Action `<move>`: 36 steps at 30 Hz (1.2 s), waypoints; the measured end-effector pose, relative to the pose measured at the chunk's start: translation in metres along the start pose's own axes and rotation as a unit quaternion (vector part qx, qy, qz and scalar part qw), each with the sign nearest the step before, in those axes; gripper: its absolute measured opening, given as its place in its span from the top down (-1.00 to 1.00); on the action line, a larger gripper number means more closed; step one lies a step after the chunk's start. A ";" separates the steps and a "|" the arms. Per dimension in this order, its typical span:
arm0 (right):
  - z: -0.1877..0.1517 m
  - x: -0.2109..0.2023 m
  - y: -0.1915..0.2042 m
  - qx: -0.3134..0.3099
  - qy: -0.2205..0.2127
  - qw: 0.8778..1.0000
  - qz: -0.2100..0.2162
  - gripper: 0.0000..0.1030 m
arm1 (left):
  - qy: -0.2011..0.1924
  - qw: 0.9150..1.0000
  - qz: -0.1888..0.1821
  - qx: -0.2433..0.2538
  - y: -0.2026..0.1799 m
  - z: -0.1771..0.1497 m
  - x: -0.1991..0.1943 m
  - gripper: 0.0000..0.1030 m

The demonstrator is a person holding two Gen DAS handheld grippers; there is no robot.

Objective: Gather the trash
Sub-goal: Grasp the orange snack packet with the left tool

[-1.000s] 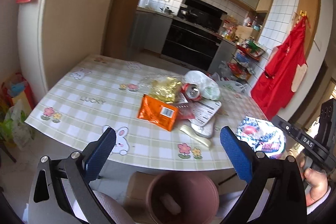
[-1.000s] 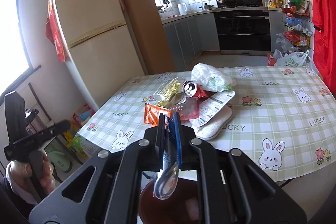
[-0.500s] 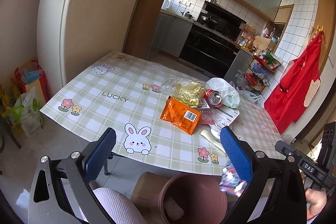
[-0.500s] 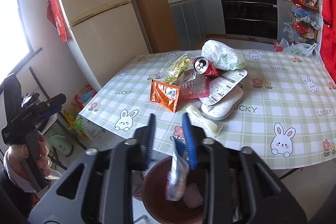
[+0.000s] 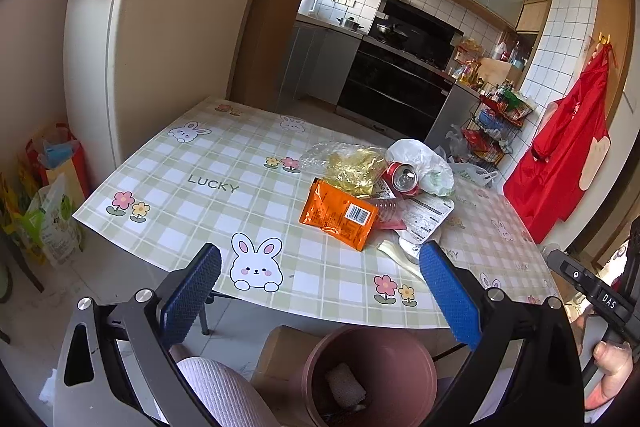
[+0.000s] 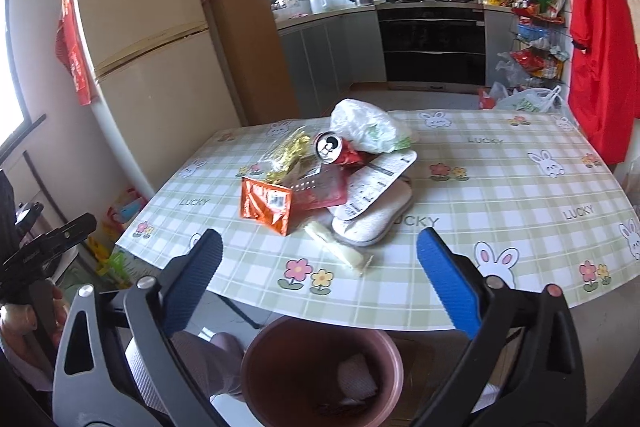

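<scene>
A pile of trash lies mid-table: an orange snack packet [image 5: 340, 215] [image 6: 266, 205], a red drink can [image 5: 403, 179] [image 6: 334, 149], a crumpled white plastic bag [image 5: 424, 163] [image 6: 368, 127], a gold crinkled wrapper [image 5: 352, 169] [image 6: 290, 155], a white printed wrapper [image 6: 372, 187] and a small pale packet [image 6: 340, 251]. A brown bin [image 5: 372, 375] [image 6: 320, 371] stands on the floor below the table's near edge, with white scraps inside. My left gripper [image 5: 318, 301] is open and empty above the bin. My right gripper [image 6: 318, 283] hangs over the bin, its jaws opening wide with nothing between them.
The checked tablecloth [image 6: 500, 195] with rabbit prints covers the table. A cream fridge [image 5: 172, 59] stands left, kitchen units and an oven [image 6: 432, 39] behind, a red apron [image 5: 568, 155] on the right wall. Bags [image 5: 52, 219] sit on the floor at left.
My right gripper was shut on a colourful wrapper; its jaws spread and the wrapper dropped into the bin. The left gripper stayed open.
</scene>
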State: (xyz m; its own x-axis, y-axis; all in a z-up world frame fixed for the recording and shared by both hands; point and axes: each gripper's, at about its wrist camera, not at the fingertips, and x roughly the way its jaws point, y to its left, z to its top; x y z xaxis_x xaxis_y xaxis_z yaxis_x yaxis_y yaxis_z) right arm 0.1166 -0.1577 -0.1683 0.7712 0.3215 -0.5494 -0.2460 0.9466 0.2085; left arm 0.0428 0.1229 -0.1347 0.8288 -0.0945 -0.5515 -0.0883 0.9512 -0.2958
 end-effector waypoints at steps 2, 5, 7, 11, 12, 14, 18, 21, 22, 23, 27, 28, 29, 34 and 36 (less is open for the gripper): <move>0.001 -0.001 -0.002 0.002 -0.003 1.000 -0.014 -0.89 | 0.002 1.000 0.001 0.001 -0.001 -0.001 0.002 -0.89; 0.001 -0.001 -0.006 0.001 -0.008 0.999 -0.033 -0.89 | 0.005 1.000 0.004 0.005 -0.001 -0.002 0.005 -0.89; 0.001 0.001 -0.010 0.003 -0.009 0.999 -0.041 -0.89 | 0.008 1.000 0.007 0.010 -0.001 -0.002 0.009 -0.89; 0.002 0.010 -0.020 0.011 0.000 0.997 -0.073 -0.89 | 0.018 1.000 0.010 0.020 -0.006 -0.002 0.022 -0.89; 0.002 0.014 -0.023 0.013 0.003 0.996 -0.085 -0.89 | 0.020 0.999 0.011 0.026 -0.008 -0.002 0.027 -0.89; 0.001 0.021 -0.027 0.016 0.009 0.995 -0.097 -0.89 | 0.025 0.999 0.013 0.038 -0.014 -0.002 0.037 -0.89; -0.002 0.036 -0.037 0.022 0.018 0.994 -0.107 -0.89 | 0.048 0.998 -0.002 0.036 -0.022 0.001 0.063 -0.89; -0.003 0.046 -0.045 0.024 0.025 0.994 -0.106 -0.89 | 0.060 0.998 -0.004 0.033 -0.027 0.007 0.089 -0.89; -0.004 0.050 -0.048 0.026 0.028 0.994 -0.104 -0.89 | 0.064 0.997 -0.004 0.036 -0.029 0.010 0.098 -0.89; -0.005 0.054 -0.051 0.028 0.030 0.994 -0.103 -0.89 | 0.069 0.997 -0.006 0.036 -0.029 0.011 0.107 -0.89; -0.007 0.072 -0.064 0.043 0.044 0.993 -0.102 -0.89 | 0.092 0.995 -0.006 0.049 -0.040 0.009 0.147 -0.89; -0.008 0.077 -0.067 0.046 0.049 0.993 -0.102 -0.89 | 0.093 0.994 -0.002 0.060 -0.045 0.006 0.156 -0.89; -0.008 0.081 -0.069 0.048 0.052 0.992 -0.103 -0.89 | 0.096 0.993 0.004 0.075 -0.051 0.003 0.167 -0.89; -0.009 0.104 -0.082 0.064 0.066 0.991 -0.097 -0.89 | 0.120 0.979 0.053 0.155 -0.080 -0.013 0.227 -0.89; -0.009 0.112 -0.087 0.066 0.070 0.991 -0.097 -0.89 | 0.128 0.975 0.075 0.163 -0.087 -0.015 0.249 -0.89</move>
State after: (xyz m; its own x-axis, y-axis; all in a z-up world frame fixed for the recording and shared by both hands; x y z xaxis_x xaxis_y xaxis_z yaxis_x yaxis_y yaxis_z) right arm 0.2190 -0.2034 -0.2549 0.7052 0.1425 -0.6945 -0.0152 0.9824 0.1861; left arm 0.2480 0.0124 -0.2581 0.6514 0.0224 -0.7584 0.0168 0.9989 0.0439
